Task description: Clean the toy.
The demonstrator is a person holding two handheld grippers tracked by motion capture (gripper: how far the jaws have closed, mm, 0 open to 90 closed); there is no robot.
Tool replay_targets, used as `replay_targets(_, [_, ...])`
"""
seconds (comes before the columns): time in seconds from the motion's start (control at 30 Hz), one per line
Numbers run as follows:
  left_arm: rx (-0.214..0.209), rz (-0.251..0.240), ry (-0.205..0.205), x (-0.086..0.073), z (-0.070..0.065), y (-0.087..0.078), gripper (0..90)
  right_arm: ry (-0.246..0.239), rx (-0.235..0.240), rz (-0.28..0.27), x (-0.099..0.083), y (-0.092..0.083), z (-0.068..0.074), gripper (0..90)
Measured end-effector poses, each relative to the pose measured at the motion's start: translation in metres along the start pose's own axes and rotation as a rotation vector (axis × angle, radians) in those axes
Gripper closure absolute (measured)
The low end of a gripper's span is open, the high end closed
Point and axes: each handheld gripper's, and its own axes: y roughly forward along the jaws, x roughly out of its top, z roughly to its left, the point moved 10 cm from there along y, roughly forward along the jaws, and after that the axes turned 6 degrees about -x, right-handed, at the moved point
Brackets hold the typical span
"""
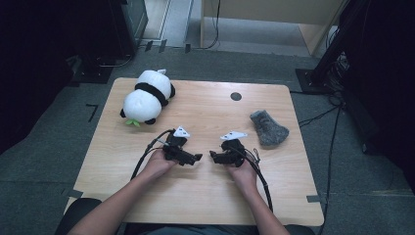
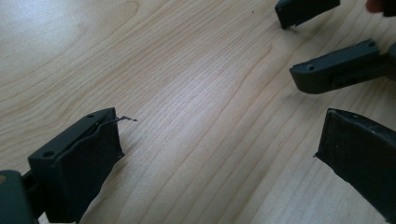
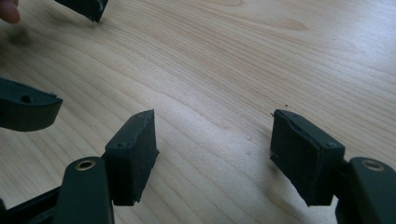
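There are no words, numbers, brand names or signs to read on anything here. The wooden table (image 1: 205, 191) is plain. The toy panda (image 1: 147, 96) at the far left and the grey fuzzy thing (image 1: 268, 128) at the right have no tag or label that can be read.

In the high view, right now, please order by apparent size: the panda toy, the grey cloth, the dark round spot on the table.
1. Panda toy, plainly the largest.
2. Grey cloth, clearly smaller than the panda.
3. Dark round spot, by far the smallest.

All three lie at similar depth on the table, so the order is safe.
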Motion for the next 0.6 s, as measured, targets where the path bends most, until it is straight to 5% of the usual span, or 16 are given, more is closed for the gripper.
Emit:
replay_targets(0.17, [0.012,-0.003,0.049,-0.0023,-0.0008,0.0016,0.0,-0.072,-0.02,-0.052,-0.0013,0.0041,0.0045,25.7])
replay_targets(0.3, [0.075,0.023,0.152,-0.0075,-0.0002,0.0038,0.0,-0.067,-0.02,-0.079,-0.0025,0.0042,0.0055,24.9])
replay_targets(0.6, [0.099,0.021,0.145,-0.0074,-0.0015,0.0055,0.0,-0.078,-0.013,-0.068,-0.0032,0.0051,0.0065,18.0])
